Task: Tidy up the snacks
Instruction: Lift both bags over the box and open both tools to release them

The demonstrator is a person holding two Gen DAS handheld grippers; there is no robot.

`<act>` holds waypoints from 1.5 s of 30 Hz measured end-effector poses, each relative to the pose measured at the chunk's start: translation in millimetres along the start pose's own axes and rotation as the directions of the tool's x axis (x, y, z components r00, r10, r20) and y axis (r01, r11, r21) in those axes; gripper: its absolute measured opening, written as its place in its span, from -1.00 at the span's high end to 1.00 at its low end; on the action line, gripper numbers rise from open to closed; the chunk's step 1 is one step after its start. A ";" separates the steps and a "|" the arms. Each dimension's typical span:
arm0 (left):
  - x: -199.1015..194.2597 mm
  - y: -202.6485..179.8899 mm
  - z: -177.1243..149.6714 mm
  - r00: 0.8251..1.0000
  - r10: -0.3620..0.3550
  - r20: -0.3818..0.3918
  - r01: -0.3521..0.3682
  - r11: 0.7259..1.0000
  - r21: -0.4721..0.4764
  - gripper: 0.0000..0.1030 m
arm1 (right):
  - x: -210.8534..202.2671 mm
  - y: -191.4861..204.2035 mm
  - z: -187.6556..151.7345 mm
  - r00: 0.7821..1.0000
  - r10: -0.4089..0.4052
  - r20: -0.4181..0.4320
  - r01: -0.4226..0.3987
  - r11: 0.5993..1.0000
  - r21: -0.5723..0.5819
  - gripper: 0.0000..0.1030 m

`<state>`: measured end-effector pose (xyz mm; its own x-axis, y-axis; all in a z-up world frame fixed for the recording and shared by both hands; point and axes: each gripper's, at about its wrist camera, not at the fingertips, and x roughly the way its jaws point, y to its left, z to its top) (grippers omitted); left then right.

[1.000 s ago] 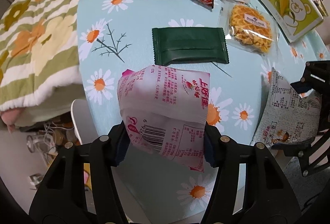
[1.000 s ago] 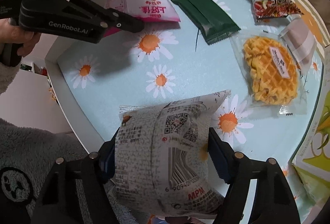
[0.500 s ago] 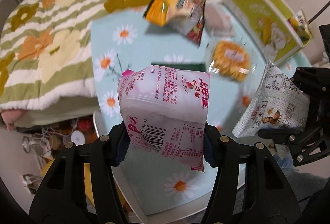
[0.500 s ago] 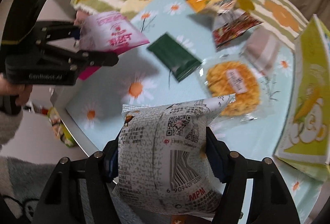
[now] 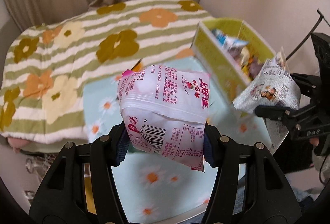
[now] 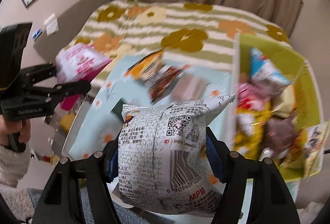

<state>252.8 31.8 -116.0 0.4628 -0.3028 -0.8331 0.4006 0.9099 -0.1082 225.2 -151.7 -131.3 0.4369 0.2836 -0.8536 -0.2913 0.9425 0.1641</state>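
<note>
My left gripper (image 5: 165,141) is shut on a pink-and-white snack bag (image 5: 165,96), held up above the daisy-print table (image 5: 156,193). My right gripper (image 6: 163,159) is shut on a white bag with grey print and a barcode (image 6: 165,141), also lifted off the table. In the left wrist view the right gripper (image 5: 288,98) and its white bag (image 5: 268,90) hang at the right, just in front of the yellow-green box (image 5: 214,54). The right wrist view shows the left gripper (image 6: 68,73) with the pink bag (image 6: 80,59) at the far left. The box (image 6: 305,71) holds several snack packets.
Blurred on the table (image 6: 92,120) lie an orange bag (image 6: 144,63), a dark red bag (image 6: 165,81), a grey packet (image 6: 189,83) and a dark green packet (image 6: 117,107). A striped flower blanket (image 5: 72,48) lies behind the table. A hand (image 6: 18,133) grips the left tool.
Both grippers have risen from the table with their bags and tilted up, so the blanket, curtain and open box top now show. The right gripper has swung toward the box.
</note>
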 end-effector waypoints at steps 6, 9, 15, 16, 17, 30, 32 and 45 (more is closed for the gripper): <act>14.2 -62.3 52.2 0.998 -0.044 0.049 0.043 0.999 0.012 -0.06 | -44.6 -71.5 22.0 0.995 -0.047 0.089 0.043 0.998 0.041 -0.27; 32.7 -99.1 80.5 0.996 -0.073 0.054 0.073 0.997 0.014 -0.06 | -65.9 -103.3 30.0 0.990 -0.073 0.118 0.067 0.996 0.059 -0.27; 73.8 -157.6 111.3 0.994 -0.106 0.036 0.106 0.994 0.007 -0.07 | -86.2 -166.1 43.2 0.983 -0.113 0.145 0.097 0.989 0.109 -0.27; 84.4 -168.8 116.2 0.994 -0.111 0.026 0.111 0.994 0.003 -0.07 | -87.4 -174.7 45.1 0.983 -0.114 0.147 0.097 0.989 0.115 -0.27; 89.8 -174.6 117.7 0.994 -0.112 0.021 0.112 0.994 0.001 -0.07 | -87.9 -181.1 46.4 0.982 -0.114 0.148 0.097 0.988 0.118 -0.27; 168.5 -231.2 127.3 0.994 -0.057 -0.095 0.064 0.996 0.069 -0.97 | -62.5 -244.9 50.6 0.992 -0.068 0.108 0.043 0.976 0.215 -0.27; 167.9 -233.3 123.8 0.994 -0.047 -0.094 0.055 0.995 0.087 -0.99 | -57.0 -247.4 50.1 0.993 -0.056 0.099 0.033 0.974 0.224 -0.27; 136.9 -196.2 104.2 0.998 0.016 -0.054 -0.016 1.000 0.007 -0.99 | -18.2 -250.8 77.0 0.998 -0.041 0.057 0.027 0.973 0.229 -0.31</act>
<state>319.9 -217.7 -152.3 0.4263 -0.2723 -0.8626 0.3985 0.9126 -0.0911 355.8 -379.5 -118.9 0.4960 0.2547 -0.8301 -0.0766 0.9651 0.2503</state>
